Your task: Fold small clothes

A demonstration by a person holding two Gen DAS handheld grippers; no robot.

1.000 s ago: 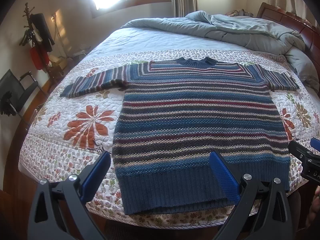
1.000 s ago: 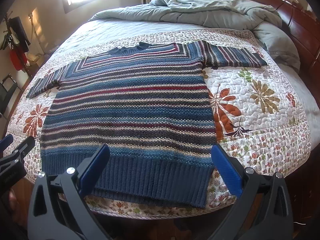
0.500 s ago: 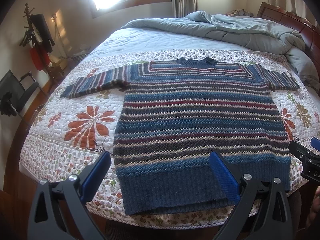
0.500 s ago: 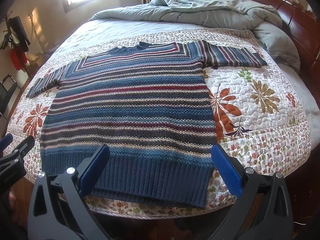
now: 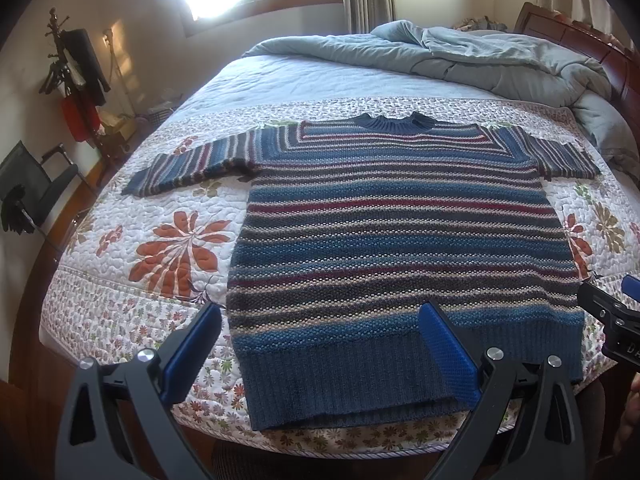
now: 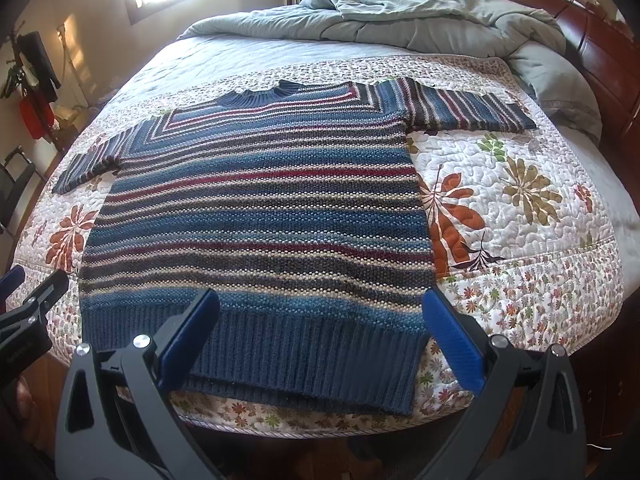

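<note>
A blue knitted sweater with red, cream and grey stripes lies flat on the bed, collar far, ribbed hem near, both sleeves spread sideways. The same sweater fills the right wrist view. My left gripper hovers open above the hem's left part, nothing between its blue pads. My right gripper hovers open above the hem's right part, its right finger just past the sweater's right side. Each gripper shows at the edge of the other's view: the right gripper, the left gripper.
The floral quilt covers the bed; its front edge lies just below the hem. A rumpled grey duvet is piled at the far end by the wooden headboard. A coat stand and a chair stand left of the bed.
</note>
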